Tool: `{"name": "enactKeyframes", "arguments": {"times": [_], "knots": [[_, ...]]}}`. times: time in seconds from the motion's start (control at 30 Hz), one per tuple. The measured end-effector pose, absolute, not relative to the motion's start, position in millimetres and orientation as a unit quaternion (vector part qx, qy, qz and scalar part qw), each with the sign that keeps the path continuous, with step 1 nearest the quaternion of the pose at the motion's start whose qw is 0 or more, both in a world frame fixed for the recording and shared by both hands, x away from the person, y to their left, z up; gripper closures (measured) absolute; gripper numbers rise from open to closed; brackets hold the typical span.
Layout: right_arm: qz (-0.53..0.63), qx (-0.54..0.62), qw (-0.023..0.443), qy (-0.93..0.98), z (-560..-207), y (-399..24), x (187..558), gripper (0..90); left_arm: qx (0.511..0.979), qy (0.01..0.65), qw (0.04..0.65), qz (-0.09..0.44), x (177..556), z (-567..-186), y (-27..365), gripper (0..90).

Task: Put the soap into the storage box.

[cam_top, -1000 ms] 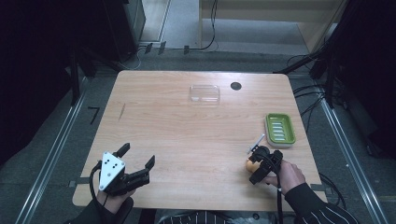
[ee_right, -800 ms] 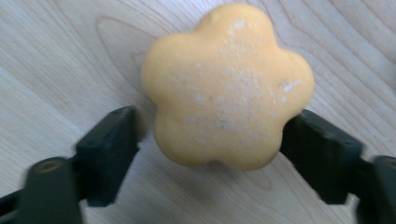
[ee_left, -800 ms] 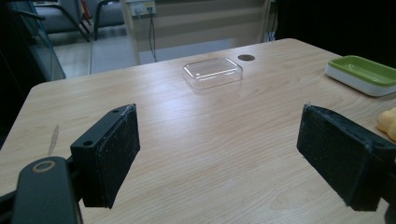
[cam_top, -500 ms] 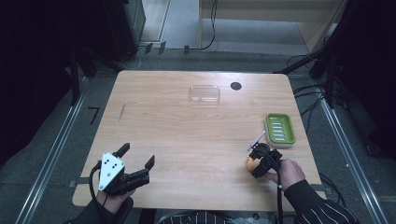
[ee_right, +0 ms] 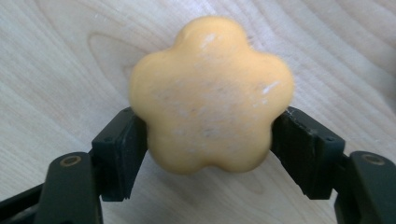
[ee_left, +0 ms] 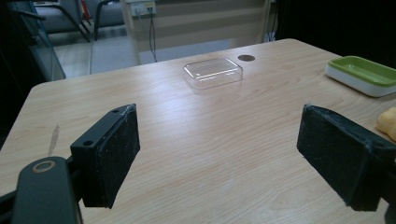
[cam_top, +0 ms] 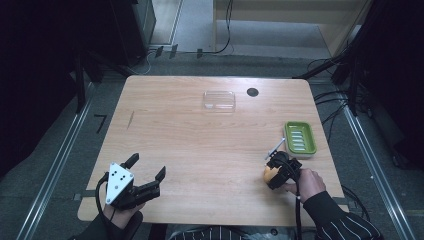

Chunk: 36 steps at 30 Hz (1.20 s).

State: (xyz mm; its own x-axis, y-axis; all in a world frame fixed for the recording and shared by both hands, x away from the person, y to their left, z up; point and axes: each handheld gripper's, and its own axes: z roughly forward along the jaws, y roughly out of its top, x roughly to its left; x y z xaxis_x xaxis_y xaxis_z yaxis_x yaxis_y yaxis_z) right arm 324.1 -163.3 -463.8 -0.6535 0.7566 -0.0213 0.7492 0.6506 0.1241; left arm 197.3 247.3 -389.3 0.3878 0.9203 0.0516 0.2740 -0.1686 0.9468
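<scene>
A yellow flower-shaped soap is clamped between the jaws of my right gripper, just above the wooden table. In the high view the soap and right gripper are at the front right, just short of a green soap dish. My left gripper rests at the front left with its jaws wide apart and nothing between them. In the left gripper view, that gripper looks across the table, with the soap's edge at the far right.
A clear plastic lid lies at the back middle of the table, beside a round black grommet. The green dish sits near the table's right edge. A thin white stick lies beside the dish.
My right hand has edged very slightly left with the soap still in its jaws. The left gripper has stayed where it was.
</scene>
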Motion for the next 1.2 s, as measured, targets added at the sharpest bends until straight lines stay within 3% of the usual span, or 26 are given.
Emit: {"name": "enactKeyframes", "arguments": {"times": [0.1, 0.33, 1.2], "knots": [[0.044, 0.411, 0.035, 0.910, -465.7, -161.9, 326.1, 29.1, 0.684, 0.436, 0.476, 0.340, 197.3, -389.3, 247.5, 13.7], [0.039, 0.411, 0.029, 0.910, -466.4, -161.8, 324.8, 39.0, 0.684, 0.436, 0.476, 0.340, 197.1, -389.2, 247.7, 13.7], [0.038, 0.403, 0.040, 0.914, -461.6, -161.8, 320.8, 39.8, 0.683, 0.437, 0.476, 0.340, 197.1, -389.2, 247.7, 13.7]]}}
